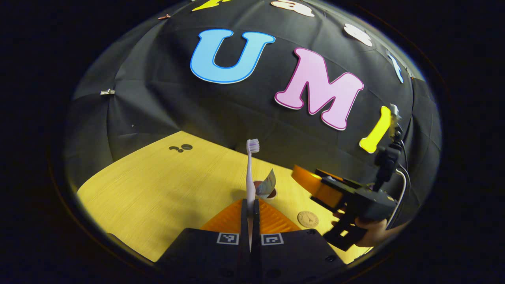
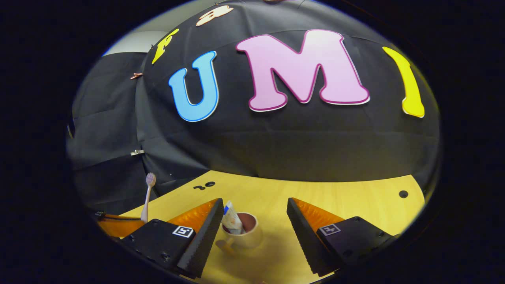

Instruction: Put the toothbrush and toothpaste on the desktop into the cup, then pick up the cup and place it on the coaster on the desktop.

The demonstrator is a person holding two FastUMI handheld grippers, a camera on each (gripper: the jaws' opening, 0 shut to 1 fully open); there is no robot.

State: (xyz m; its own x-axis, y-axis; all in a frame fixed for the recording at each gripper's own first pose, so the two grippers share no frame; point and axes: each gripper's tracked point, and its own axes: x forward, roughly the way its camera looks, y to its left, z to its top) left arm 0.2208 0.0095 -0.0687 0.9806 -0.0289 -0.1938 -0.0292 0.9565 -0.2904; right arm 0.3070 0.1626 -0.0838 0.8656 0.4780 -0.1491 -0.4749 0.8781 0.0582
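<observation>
The left tongs [image 1: 250, 213] clamp the white, purple-bristled toothbrush [image 1: 250, 173] upright above the cream mug-shaped cup [image 2: 244, 232], toothpaste tube [image 2: 232, 221] already inside, right tongs [image 2: 252, 228] open around it; next, lower and release the brush.

Black gripper bodies [image 2: 165, 240] — square coded markers [image 1: 227, 238], screws, white cable [image 1: 400, 193].

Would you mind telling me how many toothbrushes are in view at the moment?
1. The toothbrush stands upright, clamped in the left tongs, bristles up, above the desktop and not yet in the cup. The cup holds the toothpaste; its inside is partly hidden.
</observation>
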